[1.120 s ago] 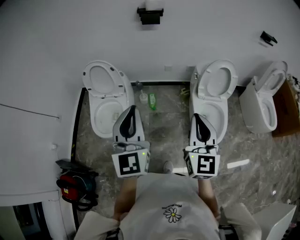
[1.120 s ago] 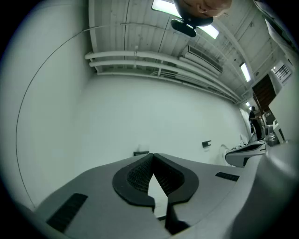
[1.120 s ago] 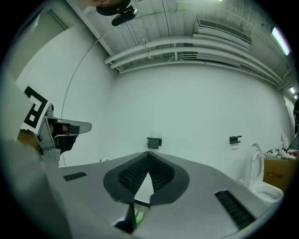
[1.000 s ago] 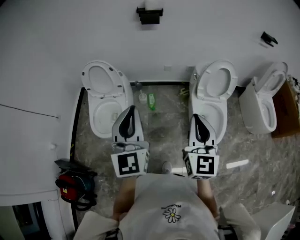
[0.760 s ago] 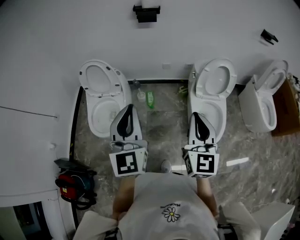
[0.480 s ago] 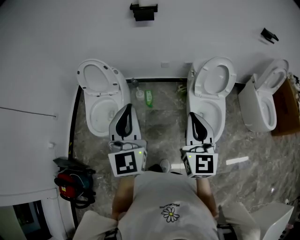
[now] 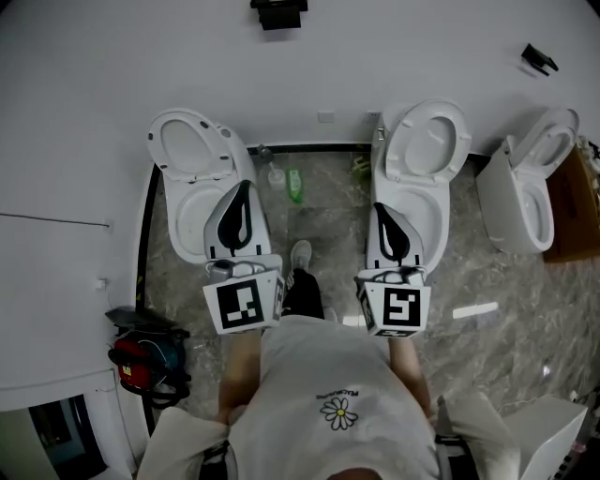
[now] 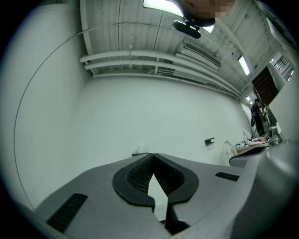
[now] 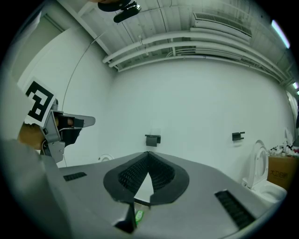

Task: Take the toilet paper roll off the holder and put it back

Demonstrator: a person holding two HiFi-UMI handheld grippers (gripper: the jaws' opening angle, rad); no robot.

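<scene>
The black paper holder (image 7: 278,12) hangs on the white wall at the top edge of the head view; the roll on it is cut off there. In the right gripper view the holder (image 9: 152,139) sits just above my jaw tips, far off, with a faint white roll on top. My left gripper (image 7: 246,185) and right gripper (image 7: 379,207) are held side by side over the floor, both pointing at the wall, both shut and holding nothing. In the left gripper view the holder (image 8: 139,153) peeks out beside the closed tips of the left gripper (image 8: 153,154).
Two toilets with raised lids stand against the wall, the left one (image 7: 192,145) and the right one (image 7: 427,141), and a third (image 7: 525,192) next to a cardboard box (image 7: 574,216). A green bottle (image 7: 294,184) stands between them. A red tool bag (image 7: 142,356) lies at left. A second wall bracket (image 7: 538,58).
The person has stepped toward the wall: holder and toilets slid up in the view, and a shoe now shows between the grippers. Both grippers stayed shut and level.
</scene>
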